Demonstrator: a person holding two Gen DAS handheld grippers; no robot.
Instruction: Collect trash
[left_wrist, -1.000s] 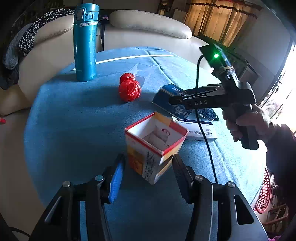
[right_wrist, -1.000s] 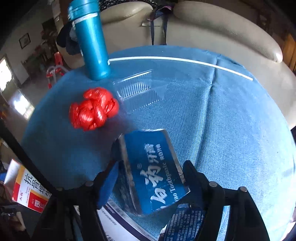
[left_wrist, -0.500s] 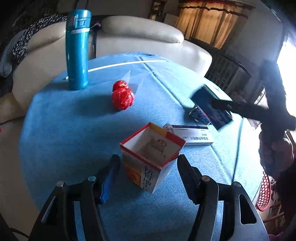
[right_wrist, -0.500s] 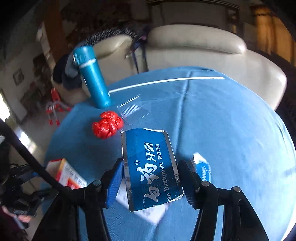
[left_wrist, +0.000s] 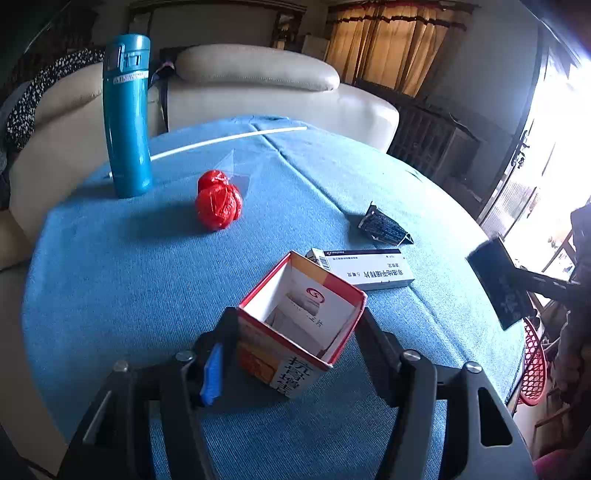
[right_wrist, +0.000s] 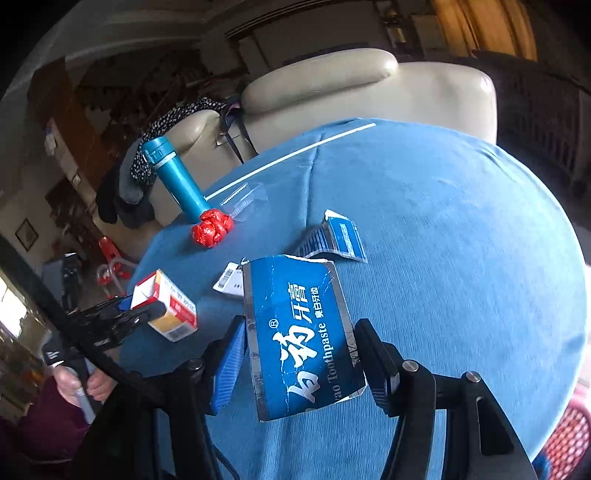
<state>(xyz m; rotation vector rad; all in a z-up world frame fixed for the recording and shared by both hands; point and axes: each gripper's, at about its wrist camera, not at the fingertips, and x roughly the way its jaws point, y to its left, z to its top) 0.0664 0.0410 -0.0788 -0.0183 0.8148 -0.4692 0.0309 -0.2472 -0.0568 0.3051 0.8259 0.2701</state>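
Lifted clear since: toothpaste box (right_wrist: 303, 334), seemingly.

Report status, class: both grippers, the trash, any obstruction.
Left gripper shut on open red-and-white cardboard box. Right gripper shut on flattened blue toothpaste carton, lifted. No obstruction seen.

Open blue cloth at the left and far right — clutter through the middle

On the desk (left_wrist: 110, 280), the teal flask (left_wrist: 126, 114) and red crumpled wrapper (left_wrist: 218, 202) stand at the far left; the white flat box (left_wrist: 364, 268) and torn blue scrap (left_wrist: 384, 226) lie just beyond the open carton (left_wrist: 301, 325) — bare cloth runs between the wrapper and carton.
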